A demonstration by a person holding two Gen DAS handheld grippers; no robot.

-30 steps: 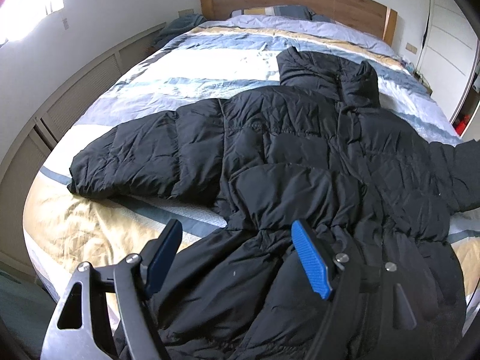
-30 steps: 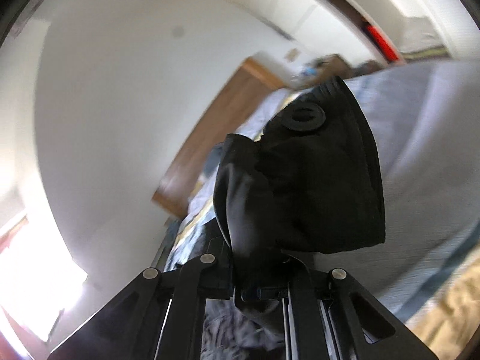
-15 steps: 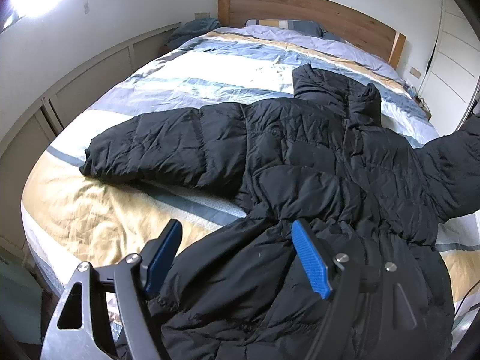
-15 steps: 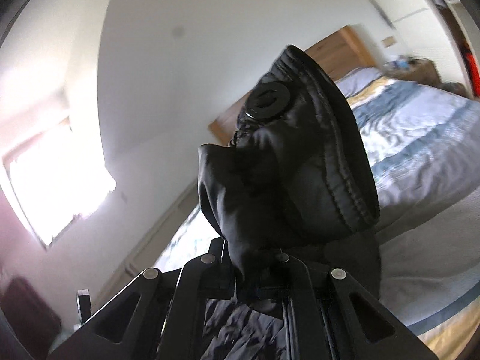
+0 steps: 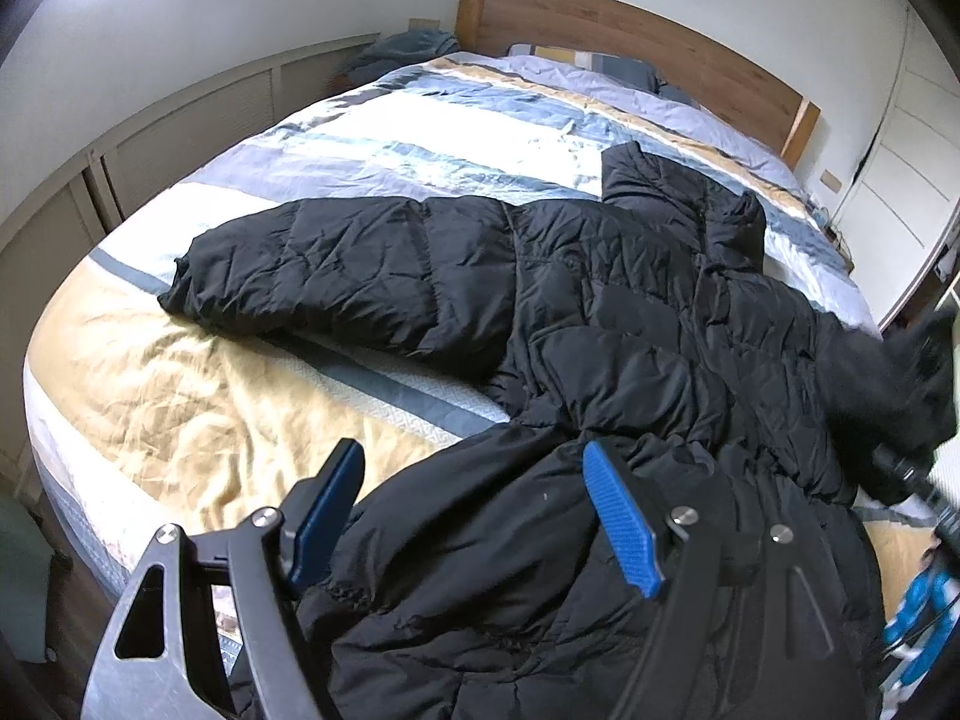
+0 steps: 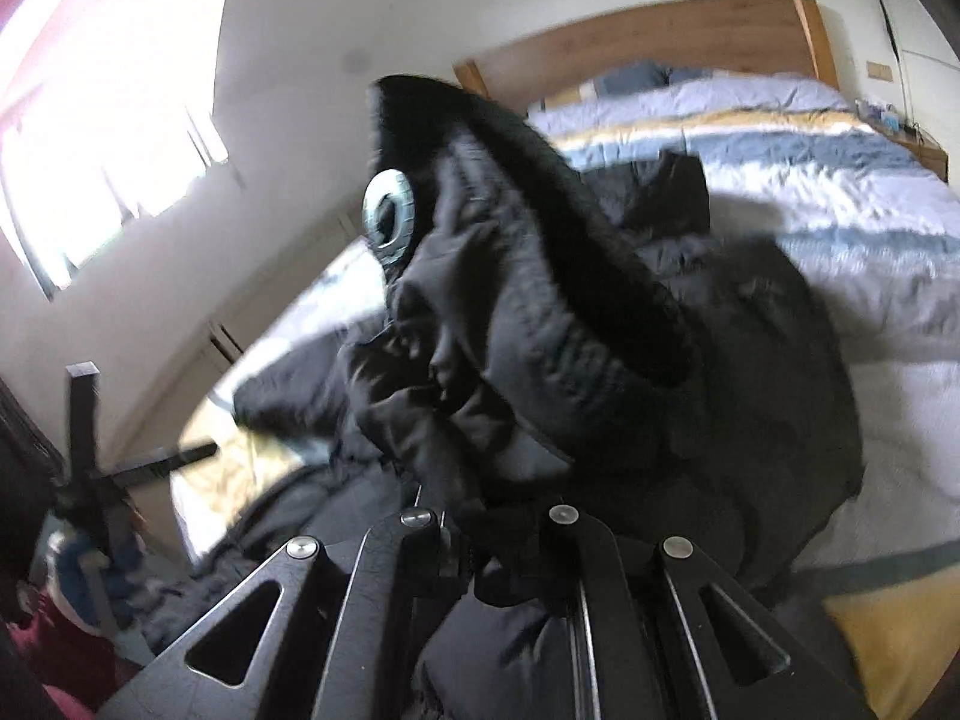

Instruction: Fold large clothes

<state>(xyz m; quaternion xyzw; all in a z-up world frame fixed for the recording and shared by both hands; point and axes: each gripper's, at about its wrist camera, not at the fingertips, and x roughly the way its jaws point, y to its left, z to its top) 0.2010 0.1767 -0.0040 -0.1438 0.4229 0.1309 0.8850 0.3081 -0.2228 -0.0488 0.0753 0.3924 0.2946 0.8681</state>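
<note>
One black puffer jacket (image 5: 600, 324) lies spread across a striped bed (image 5: 372, 138), its long axis running from the hem at the near foot edge up to the collar (image 5: 678, 198), which points toward the wooden headboard (image 5: 630, 30). Two sleeves belong to it: one sleeve (image 5: 336, 270) stretches flat out to the left, crosswise to the body, its cuff end resting on the pale and yellow stripes; the other sleeve's cuff (image 6: 528, 300) is lifted off the bed and bunched in the right tool (image 6: 498, 534), whose two fingers are pressed together on the fabric. A round snap button (image 6: 390, 219) shows on that raised cuff, facing left in the right wrist view, and the picture there is blurred. In the left wrist view the same lifted sleeve shows only as a dark smear at the right edge. The left tool (image 5: 474, 516) hovers over the jacket's lower hem with its two blue-padded fingers (image 5: 624, 528) spread wide apart and nothing between them; the left finger sits over the hem's edge where it meets the yellow bedding, the right one over the quilted body. At least two pillows (image 6: 636, 75) lie against the headboard, and low louvred cabinets (image 5: 198, 114) run along the wall to the left of the bed.
</note>
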